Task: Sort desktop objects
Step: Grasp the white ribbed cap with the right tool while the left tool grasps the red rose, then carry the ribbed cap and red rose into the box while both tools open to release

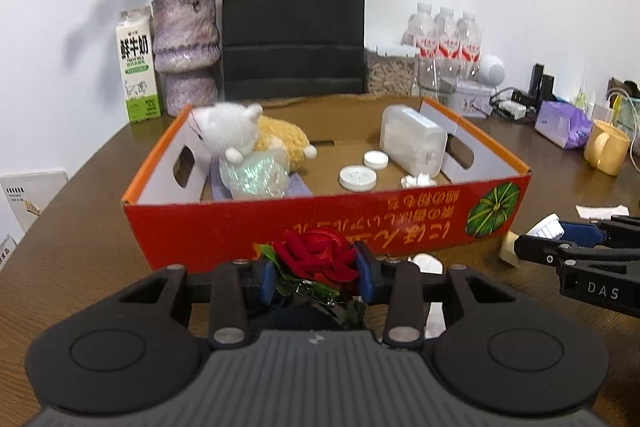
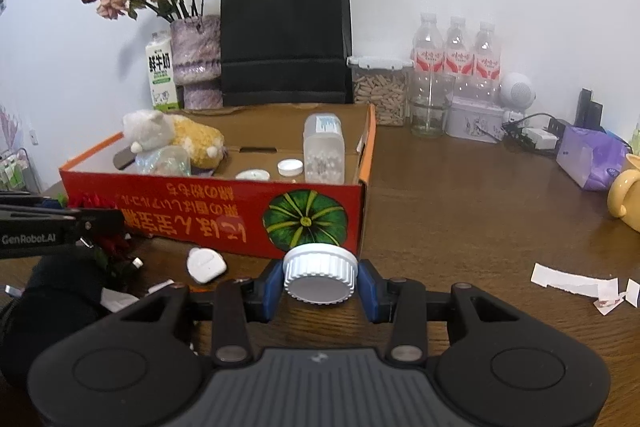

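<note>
table (image 2: 460,211): brown wood, carrying the box and everything around it.
bag (image 1: 294,19): black paper, upright behind the box, against the wall.
box (image 1: 320,223): red and orange cardboard, open on top; it is your landmark.
vase (image 1: 186,47): purple, with dried flowers, behind the box's far left corner.
plush (image 1: 232,131): white and yellow, inside the box at its left end.
jar (image 1: 414,145): clear plastic, on its side inside the box at the right end.
left gripper (image 1: 318,273): your blue pads press the rose from both sides, just in front of the box's near wall.
rose (image 1: 320,255): red, clamped there.
right gripper (image 2: 320,281): your pads are clamped on the cap, in front of the box's near right corner.
cap (image 2: 319,273): white, ribbed, held there.
</note>
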A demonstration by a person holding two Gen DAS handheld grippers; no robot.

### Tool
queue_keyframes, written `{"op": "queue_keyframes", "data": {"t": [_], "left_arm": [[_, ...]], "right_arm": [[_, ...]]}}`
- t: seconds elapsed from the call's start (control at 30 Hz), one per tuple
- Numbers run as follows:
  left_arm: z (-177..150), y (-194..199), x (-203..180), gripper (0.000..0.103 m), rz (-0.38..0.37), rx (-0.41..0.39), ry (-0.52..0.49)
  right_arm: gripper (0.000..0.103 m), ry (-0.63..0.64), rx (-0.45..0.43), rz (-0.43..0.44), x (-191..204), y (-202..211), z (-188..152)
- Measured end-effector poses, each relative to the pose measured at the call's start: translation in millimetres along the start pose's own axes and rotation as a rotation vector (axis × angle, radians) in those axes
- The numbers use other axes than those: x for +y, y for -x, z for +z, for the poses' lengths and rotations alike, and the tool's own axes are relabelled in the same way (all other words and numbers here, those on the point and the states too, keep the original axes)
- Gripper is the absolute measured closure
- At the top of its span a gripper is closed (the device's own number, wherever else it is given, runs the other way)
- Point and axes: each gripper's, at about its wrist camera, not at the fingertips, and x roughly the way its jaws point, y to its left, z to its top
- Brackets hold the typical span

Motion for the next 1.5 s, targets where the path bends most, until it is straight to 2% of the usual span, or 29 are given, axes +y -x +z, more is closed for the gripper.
{"op": "queue_keyframes", "data": {"t": [0.43, 0.8, 0.97, 1.1, 1.5], "left_arm": [[29.7, 20.7, 14.3, 0.064, 0.02, -0.131, 0.04], [56.8, 6.0, 34.8, 0.064, 0.052, -0.177, 0.069], [61.9, -11.1, 44.9, 0.064, 0.086, -0.181, 0.1], [57.9, -25.3, 57.0, 0.064, 0.099, -0.176, 0.128], [44.1, -59.4, 65.0, 0.064, 0.098, -0.091, 0.092]], "right_arm": [[0.064, 0.012, -0.113, 0.025, 10.1, 18.8, 30.8], [0.064, 0.03, -0.17, 0.023, 29.1, -5.2, 72.8], [0.064, -0.006, -0.168, 0.032, 35.5, -30.0, 85.7], [0.064, 0.003, -0.146, 0.038, 40.1, -47.0, 80.7], [0.064, 0.01, -0.063, 0.023, 31.8, -74.1, 63.3]]}}
